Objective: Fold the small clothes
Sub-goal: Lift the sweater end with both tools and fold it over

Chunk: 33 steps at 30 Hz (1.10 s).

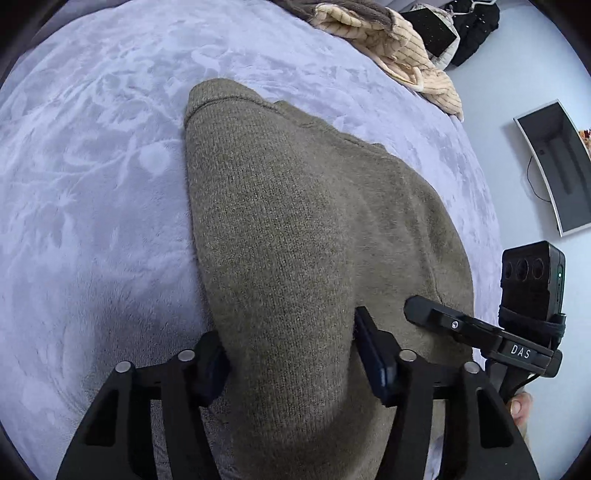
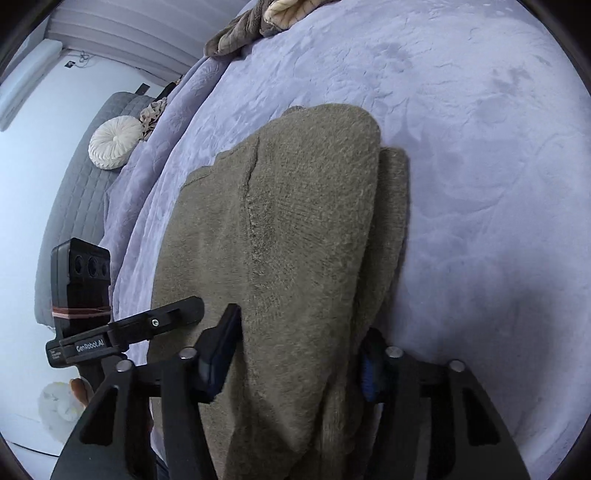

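the near hem of the olive sweater (image 1: 295, 221) is pinched by the left gripper (image 1: 291, 365) and right gripper (image 2: 295, 365), both clamped on knit, and is best carried evenly toward the far collar.

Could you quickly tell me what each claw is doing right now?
Left claw: closed on the olive sweater.
Right claw: closed on the same sweater.

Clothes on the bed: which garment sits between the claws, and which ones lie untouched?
The olive-brown knit sweater runs between the fingers of both claws, left claw and right claw. The cream ribbed garment and the black clothes lie apart at the far edge.
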{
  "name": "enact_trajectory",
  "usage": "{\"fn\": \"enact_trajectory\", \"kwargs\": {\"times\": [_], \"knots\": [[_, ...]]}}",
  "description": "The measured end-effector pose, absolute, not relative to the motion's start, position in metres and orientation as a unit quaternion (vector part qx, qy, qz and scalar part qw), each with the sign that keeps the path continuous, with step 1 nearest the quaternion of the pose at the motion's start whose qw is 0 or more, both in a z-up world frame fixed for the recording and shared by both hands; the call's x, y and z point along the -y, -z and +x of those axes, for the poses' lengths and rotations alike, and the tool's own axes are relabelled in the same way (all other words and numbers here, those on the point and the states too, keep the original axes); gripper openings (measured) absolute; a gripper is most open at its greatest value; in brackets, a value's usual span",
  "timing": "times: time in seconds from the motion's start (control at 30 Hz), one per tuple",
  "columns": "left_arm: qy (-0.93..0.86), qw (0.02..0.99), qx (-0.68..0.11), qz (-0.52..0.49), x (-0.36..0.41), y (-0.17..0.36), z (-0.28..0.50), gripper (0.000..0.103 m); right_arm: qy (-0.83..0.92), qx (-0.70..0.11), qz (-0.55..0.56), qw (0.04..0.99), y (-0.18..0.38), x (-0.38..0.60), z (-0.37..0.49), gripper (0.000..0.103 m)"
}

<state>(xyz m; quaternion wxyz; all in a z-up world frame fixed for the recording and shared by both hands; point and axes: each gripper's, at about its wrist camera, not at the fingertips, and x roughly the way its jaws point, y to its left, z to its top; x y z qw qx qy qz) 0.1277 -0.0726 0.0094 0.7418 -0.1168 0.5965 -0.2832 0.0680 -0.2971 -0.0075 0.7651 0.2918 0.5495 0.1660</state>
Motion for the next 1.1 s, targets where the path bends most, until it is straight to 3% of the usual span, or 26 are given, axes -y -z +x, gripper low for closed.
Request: {"fn": "enact_trajectory", "kwargs": {"times": [0.07, 0.17, 0.67, 1.1], "knots": [[0.285, 0.75, -0.588, -0.104, 0.074, -0.018, 0.123, 0.052, -0.169, -0.541, 0.281, 0.775, -0.002, 0.293, 0.064, 0.042], [0.281, 0.756, -0.585, -0.086, 0.076, -0.027, 0.119, 0.05, -0.174, -0.535, 0.263, 0.783, -0.017, 0.286, 0.056, 0.04], [0.272, 0.774, -0.568, -0.065, 0.042, -0.075, 0.072, 0.05, -0.162, -0.524, 0.232, 0.804, -0.079, 0.249, 0.013, 0.039], [0.263, 0.786, -0.558, -0.047, 0.016, -0.083, 0.007, 0.05, -0.169, -0.52, 0.212, 0.81, -0.091, 0.217, -0.045, 0.039]]}}
